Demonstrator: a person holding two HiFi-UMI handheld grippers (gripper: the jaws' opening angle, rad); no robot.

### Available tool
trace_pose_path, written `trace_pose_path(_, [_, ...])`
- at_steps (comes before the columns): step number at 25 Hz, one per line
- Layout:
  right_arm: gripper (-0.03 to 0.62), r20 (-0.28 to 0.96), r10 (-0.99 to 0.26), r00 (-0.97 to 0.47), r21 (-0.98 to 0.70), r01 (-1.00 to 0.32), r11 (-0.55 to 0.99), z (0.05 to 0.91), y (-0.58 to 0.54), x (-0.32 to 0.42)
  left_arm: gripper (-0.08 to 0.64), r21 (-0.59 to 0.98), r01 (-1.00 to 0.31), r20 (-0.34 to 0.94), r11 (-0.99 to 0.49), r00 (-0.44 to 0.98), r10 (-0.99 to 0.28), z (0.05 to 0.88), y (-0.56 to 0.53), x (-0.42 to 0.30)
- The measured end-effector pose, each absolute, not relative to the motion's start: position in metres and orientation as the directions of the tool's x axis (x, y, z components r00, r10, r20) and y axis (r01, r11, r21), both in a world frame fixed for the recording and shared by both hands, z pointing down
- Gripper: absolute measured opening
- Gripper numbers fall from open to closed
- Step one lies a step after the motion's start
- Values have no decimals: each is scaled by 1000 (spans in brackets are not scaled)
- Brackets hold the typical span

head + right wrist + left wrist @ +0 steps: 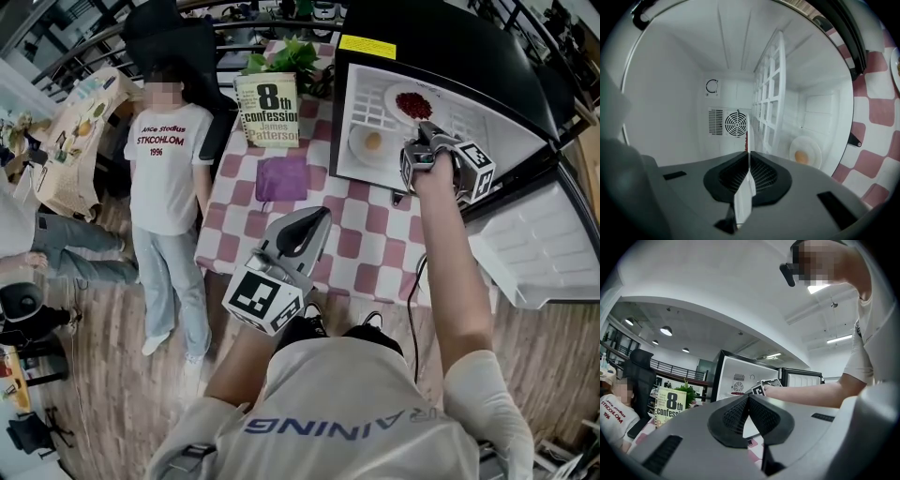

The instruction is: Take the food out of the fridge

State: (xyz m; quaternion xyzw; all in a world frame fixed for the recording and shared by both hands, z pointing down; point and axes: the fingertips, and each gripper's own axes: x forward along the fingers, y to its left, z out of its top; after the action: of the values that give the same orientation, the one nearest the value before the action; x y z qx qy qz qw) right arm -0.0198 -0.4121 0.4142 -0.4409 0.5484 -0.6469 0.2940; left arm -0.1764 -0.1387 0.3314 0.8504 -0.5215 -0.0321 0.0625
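white plate [392,97] heaped with dark red bits [413,105], perhaps berries

The left gripper [748,397] fills the foreground, held level, its two dark jaws pressed together with nothing between them. Beyond it stands an open fridge [729,376] with a white inside. A bare arm [811,391] reaches toward it. A book [670,408] stands at left.
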Motion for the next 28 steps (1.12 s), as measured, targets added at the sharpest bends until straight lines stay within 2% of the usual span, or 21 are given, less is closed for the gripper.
trace_pose_path(5, [32, 166, -892, -420, -986, -67, -152, 404, -397, -7, 8, 133, -882, 17, -452, 458, -889, 330, -136, -174])
trace_pose_path(14, [31, 62, -873, -484, -998, -34, -52, 381, -341, 12, 8, 126, -866, 27, -484, 490, -871, 330, -137, -152])
trace_pose_path(22, [32, 1, -801, -598, -1000, 12, -11, 367, -265, 27, 8, 131, -851, 38, -508, 517, -855, 334, -137, -120])
trace_pose_path(28, [32, 39, -698, -715, -998, -64, 10, 396, -215, 37, 8, 138, -860, 58, -491, 502, -863, 344, -133, -108])
